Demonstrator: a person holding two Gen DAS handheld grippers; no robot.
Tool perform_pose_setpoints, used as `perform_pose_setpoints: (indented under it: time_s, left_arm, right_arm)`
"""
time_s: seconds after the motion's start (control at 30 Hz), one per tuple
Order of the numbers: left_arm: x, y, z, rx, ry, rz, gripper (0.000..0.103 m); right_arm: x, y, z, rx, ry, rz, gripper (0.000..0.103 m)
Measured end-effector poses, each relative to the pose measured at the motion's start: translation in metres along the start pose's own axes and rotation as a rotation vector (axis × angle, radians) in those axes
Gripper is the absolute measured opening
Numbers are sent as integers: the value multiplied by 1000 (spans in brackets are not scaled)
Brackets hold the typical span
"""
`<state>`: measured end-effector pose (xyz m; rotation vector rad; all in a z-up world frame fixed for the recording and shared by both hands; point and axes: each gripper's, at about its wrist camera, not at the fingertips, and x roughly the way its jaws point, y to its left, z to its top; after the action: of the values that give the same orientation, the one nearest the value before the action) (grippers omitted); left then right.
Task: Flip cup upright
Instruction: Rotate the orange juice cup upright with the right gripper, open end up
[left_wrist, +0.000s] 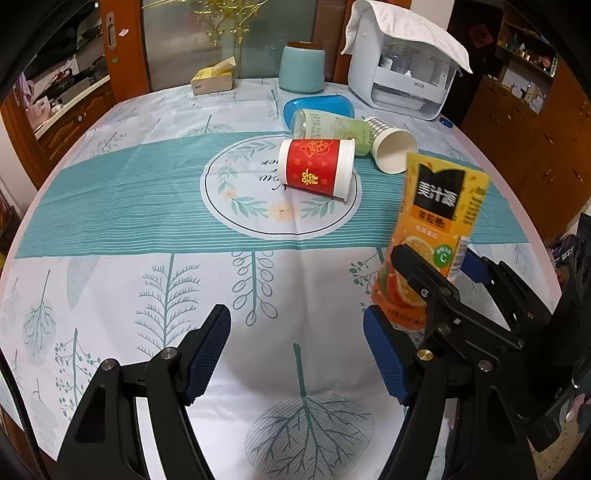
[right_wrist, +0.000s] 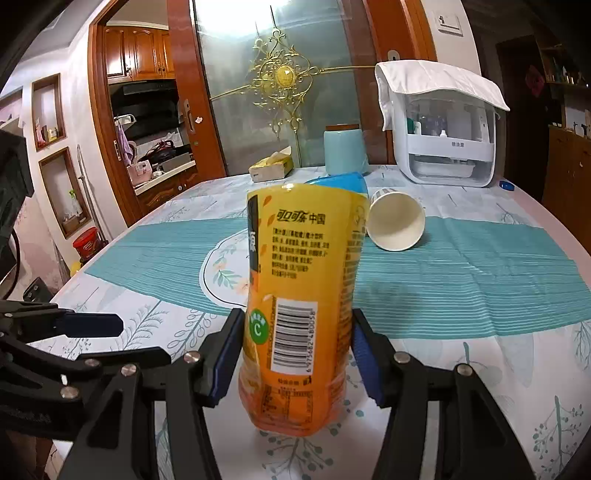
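An orange juice-label cup (right_wrist: 299, 302) stands nearly upright, slightly tilted, with its base on the tablecloth. My right gripper (right_wrist: 295, 347) has its blue pads against both sides of the cup's lower half. The same cup (left_wrist: 439, 225) and right gripper (left_wrist: 436, 266) show at the right of the left wrist view. My left gripper (left_wrist: 295, 354) is open and empty, low over the tablecloth, left of the cup. A red cup (left_wrist: 317, 168), a green cup (left_wrist: 332, 127) and a white paper cup (left_wrist: 393, 149) lie on their sides near the table's middle.
A teal jar (left_wrist: 301, 68), a white appliance under a cloth (left_wrist: 406, 70), a tissue box (left_wrist: 212, 79) and a blue case (left_wrist: 317, 105) stand at the far side of the round table (left_wrist: 110, 229). Wooden cabinets stand at the right, beyond the table edge.
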<state>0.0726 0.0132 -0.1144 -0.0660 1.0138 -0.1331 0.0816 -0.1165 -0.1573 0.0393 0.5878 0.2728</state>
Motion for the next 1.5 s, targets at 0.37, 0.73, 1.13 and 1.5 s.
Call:
perform_pose_setpoints:
  time_s: [0.37, 0.73, 1.13, 1.5]
  left_arm:
    - [-13, 0, -3, 5, -35, -7, 73]
    - [-33, -21, 1, 84, -77, -81, 82]
    - [-30, -24, -5, 87, -49, -108, 82]
    - [-33, -29, -10, 89, -39, -148, 82]
  right_arm:
    - [-14, 9, -11, -36, 33, -11, 58]
    - [-19, 13, -16, -70, 48, -9, 58]
    - [-31, 12, -22, -54, 66, 19, 64]
    - [-49, 15, -30, -85, 39, 9, 65]
